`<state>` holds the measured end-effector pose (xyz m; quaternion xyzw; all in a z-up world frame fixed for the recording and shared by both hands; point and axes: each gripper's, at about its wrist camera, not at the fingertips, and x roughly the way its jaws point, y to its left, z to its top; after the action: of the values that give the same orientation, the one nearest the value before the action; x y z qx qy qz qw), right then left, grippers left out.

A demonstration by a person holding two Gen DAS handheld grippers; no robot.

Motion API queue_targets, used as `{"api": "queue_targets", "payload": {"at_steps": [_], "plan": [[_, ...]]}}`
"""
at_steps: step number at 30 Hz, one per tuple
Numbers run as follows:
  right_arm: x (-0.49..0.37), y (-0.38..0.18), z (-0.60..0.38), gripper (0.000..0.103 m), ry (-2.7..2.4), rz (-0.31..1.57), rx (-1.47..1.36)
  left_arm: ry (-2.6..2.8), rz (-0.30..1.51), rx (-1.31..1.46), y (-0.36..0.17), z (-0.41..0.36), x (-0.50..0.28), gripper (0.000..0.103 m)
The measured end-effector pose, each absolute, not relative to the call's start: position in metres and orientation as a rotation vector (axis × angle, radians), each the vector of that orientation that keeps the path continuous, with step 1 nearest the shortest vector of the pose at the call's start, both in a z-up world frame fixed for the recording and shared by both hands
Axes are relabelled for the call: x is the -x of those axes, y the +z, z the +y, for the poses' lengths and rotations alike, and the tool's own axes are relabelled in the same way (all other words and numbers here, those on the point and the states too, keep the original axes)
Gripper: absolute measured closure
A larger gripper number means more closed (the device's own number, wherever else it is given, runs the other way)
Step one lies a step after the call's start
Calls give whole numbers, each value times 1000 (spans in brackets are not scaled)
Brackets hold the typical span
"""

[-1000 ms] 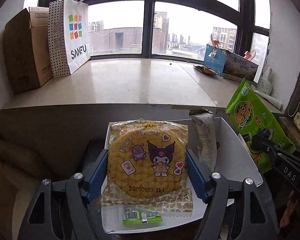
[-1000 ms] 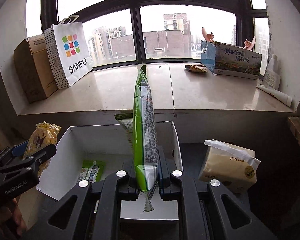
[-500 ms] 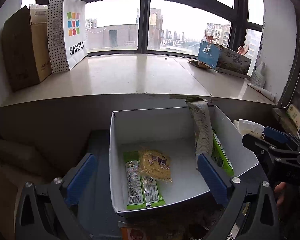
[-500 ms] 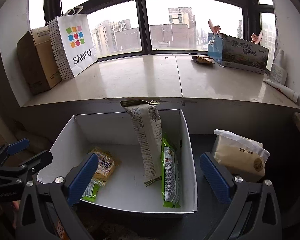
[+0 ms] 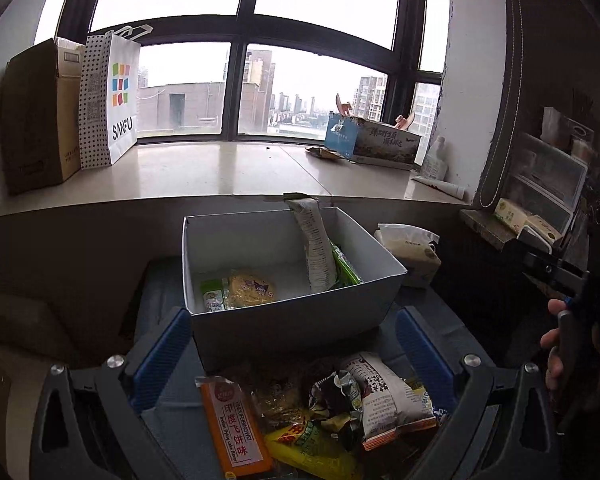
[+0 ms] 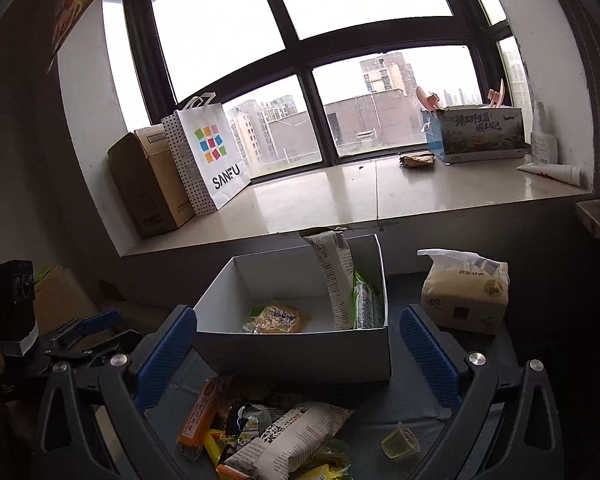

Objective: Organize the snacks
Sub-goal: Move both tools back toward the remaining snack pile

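Near: both my grippers wide open, nothing between jaws; left gripper [image 5: 292,344] and right gripper [image 6: 296,352] have just been opening, hanging over loose snack pile [image 5: 320,416] on tabletop, I think ready for next pick. Beyond: white box [image 5: 292,320] with flat cookie pack [image 5: 252,288] lying on bottom, tall pack [image 5: 314,248] leaning at far-right wall, green pack [image 5: 346,268] beside it, so space stays free. Right of box: tissue pack [image 6: 464,292]. Far: window sill [image 5: 204,172].

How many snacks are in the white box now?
4 in the white box: yellow cookie pack on a green packet at left; tall white bag and green bag at right. More may hide.
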<state>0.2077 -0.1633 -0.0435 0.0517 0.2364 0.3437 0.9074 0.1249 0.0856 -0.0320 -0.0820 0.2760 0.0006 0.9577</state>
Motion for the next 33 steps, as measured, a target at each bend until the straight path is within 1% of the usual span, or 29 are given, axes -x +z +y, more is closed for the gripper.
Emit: {"api": "queue_targets", "payload": {"at_steps": [6, 10, 18, 33], "plan": [[-166, -61, -207, 0, 727, 489, -99, -22, 571, 191, -47, 70, -83, 0], [-147, -78, -230, 0, 707, 494, -88, -15, 611, 222, -65, 62, -65, 0], [-129, -114, -257, 0, 662, 572, -83, -39, 650, 268, -88, 48, -43, 0], [-132, -146, -232, 0, 674, 631, 2, -28, 661, 317, -94, 59, -38, 0]]}}
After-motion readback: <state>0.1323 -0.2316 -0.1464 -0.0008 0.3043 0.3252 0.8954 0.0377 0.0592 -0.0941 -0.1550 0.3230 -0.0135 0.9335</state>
